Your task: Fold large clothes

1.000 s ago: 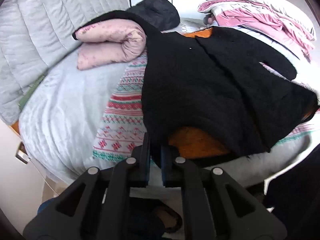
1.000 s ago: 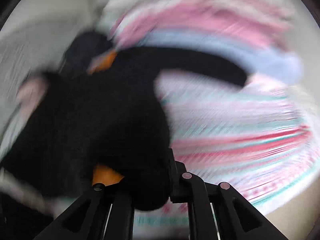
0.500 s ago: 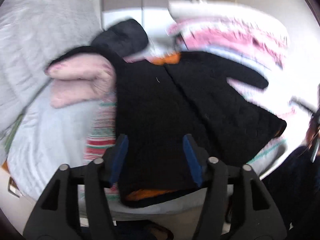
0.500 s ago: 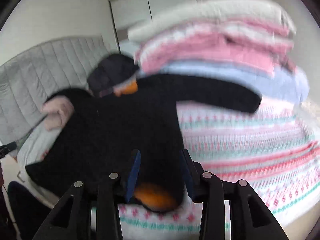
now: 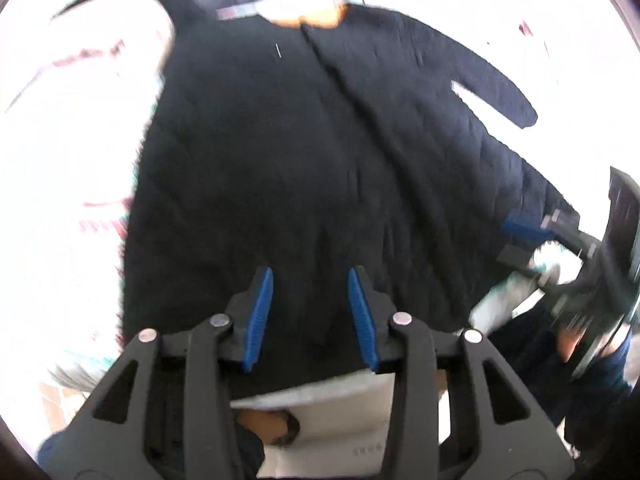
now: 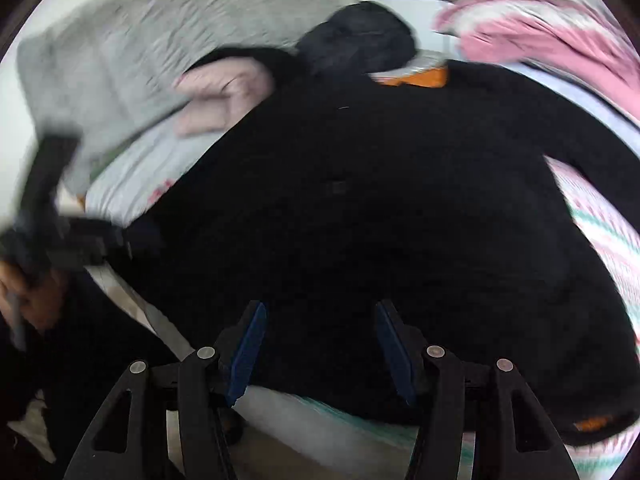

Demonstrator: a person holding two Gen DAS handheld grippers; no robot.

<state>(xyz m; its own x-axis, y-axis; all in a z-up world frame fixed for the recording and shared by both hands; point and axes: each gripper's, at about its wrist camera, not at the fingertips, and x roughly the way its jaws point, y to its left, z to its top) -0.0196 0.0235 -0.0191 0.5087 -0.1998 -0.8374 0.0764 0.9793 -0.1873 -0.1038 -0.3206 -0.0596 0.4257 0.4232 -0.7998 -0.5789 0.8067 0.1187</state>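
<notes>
A large black quilted jacket (image 5: 320, 152) with orange lining lies spread flat on the bed, collar far, hem near; it also fills the right wrist view (image 6: 380, 208). My left gripper (image 5: 310, 316) is open and empty, hovering over the hem near the bed edge. My right gripper (image 6: 320, 344) is open and empty over the hem further right. The right gripper also shows at the right edge of the left wrist view (image 5: 560, 248), and the left gripper shows blurred at the left of the right wrist view (image 6: 80, 244).
A patterned pink, green and white blanket (image 6: 604, 232) covers the bed under the jacket. A pink rolled garment (image 6: 224, 92) and a dark bundle (image 6: 360, 44) lie at the far side. A stack of pink bedding (image 6: 552, 40) sits far right. A grey padded headboard (image 6: 140, 52) stands left.
Both grippers have opened and let go of the jacket hem, which now lies flat with the orange lining covered. Both views have moved closer over the jacket.
</notes>
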